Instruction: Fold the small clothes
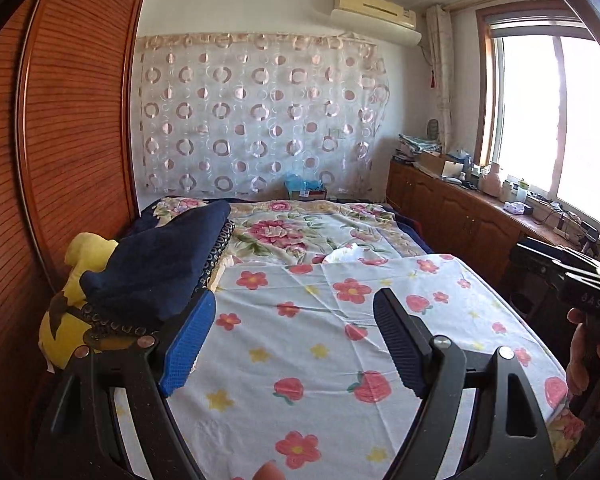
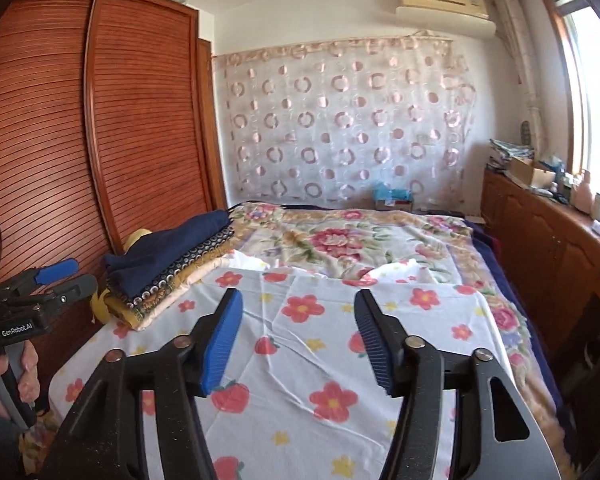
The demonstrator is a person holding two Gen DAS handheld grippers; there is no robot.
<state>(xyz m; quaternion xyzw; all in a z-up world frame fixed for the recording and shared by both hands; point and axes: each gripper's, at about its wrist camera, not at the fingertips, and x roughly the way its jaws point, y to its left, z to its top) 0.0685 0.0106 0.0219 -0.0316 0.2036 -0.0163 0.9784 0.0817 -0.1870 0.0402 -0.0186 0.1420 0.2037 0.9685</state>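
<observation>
Small clothes, a folded stack of dark navy and patterned fabric [image 2: 168, 264], lie at the bed's left edge beside the louvred wooden wardrobe [image 2: 80, 128]. I hold my left gripper [image 1: 296, 344] and right gripper [image 2: 296, 336] open and empty above the white flowered sheet [image 2: 320, 360]. A careless reach could topple the stack. I count one stack, two grippers.

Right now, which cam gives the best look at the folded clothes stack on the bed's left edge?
Right wrist view: the folded clothes stack shows whole, layers visible from the navy piece on top down through patterned and pale ones. In the left wrist view the stack is closer, but its near end is hidden behind that gripper's blue finger.
</observation>
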